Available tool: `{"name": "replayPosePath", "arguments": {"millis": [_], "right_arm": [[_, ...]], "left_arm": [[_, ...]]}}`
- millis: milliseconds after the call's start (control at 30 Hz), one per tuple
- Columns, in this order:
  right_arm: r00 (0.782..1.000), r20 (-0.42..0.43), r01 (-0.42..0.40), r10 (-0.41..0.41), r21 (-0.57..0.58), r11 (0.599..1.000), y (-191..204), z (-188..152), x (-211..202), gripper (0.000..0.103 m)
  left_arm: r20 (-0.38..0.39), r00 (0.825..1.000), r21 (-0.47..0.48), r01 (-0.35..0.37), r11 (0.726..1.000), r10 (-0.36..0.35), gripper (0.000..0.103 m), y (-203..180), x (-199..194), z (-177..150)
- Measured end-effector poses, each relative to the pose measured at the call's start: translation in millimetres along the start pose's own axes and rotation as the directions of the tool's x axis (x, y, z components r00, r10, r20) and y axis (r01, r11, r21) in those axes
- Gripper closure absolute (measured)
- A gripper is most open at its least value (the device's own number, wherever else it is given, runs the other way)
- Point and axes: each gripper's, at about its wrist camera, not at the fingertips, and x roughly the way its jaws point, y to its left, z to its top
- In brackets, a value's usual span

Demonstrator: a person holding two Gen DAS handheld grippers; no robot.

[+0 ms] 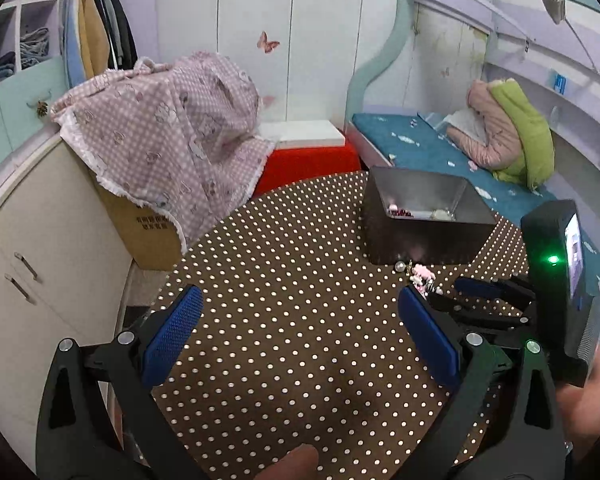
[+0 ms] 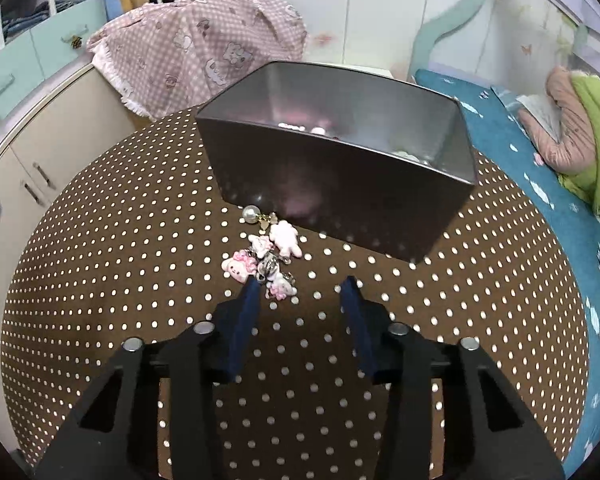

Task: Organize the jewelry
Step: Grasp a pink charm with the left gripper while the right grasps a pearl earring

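A grey metal box (image 2: pixel 340 184) stands on the brown dotted tablecloth (image 2: pixel 140 280); some jewelry lies inside it. A cluster of pink charm jewelry (image 2: pixel 266 258) with a pearl (image 2: pixel 250 213) lies on the cloth just in front of the box. My right gripper (image 2: pixel 302 288) is open and empty, its left fingertip (image 2: pixel 252 292) at the near edge of the cluster. My left gripper (image 1: pixel 300 304) is open and empty over the cloth, left of the right gripper (image 1: pixel 448 292). The box (image 1: pixel 424 236) and the charms (image 1: pixel 422 274) also show in the left wrist view.
A cardboard carton draped with pink checked cloth (image 1: pixel 168 128) stands left of the table. A cream cabinet (image 1: pixel 32 248) is at the far left. A red box with a white lid (image 1: pixel 304 148) is behind the table. A bed with a teal mattress (image 2: pixel 540 184) runs along the right.
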Motion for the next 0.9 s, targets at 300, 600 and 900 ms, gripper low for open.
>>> {"name": "replayPosePath", "arguments": {"millis": [300, 600, 900], "right_arm": [[1.000, 0.015, -0.008, 0.008, 0.010, 1.000, -24.8, -10.4, -4.7, 0.100], [0.998, 0.028, -0.061, 0.061, -0.009, 0.998, -30.0, -2.1, -3.8, 0.091], [0.995, 0.021, -0.094, 0.096, -0.081, 0.992, -21.3, 1.2, 2.9, 0.079]], "left_arm": [[-0.064, 0.997, 0.052, 0.051, 0.997, -0.048, 0.005, -27.7, 39.5, -0.3], [-0.119, 0.991, 0.100, 0.075, 0.992, -0.063, 0.005, -55.2, 70.6, -3.9], [-0.137, 0.989, 0.086, 0.069, 0.994, -0.057, 0.005, -46.4, 75.9, -6.0]]}}
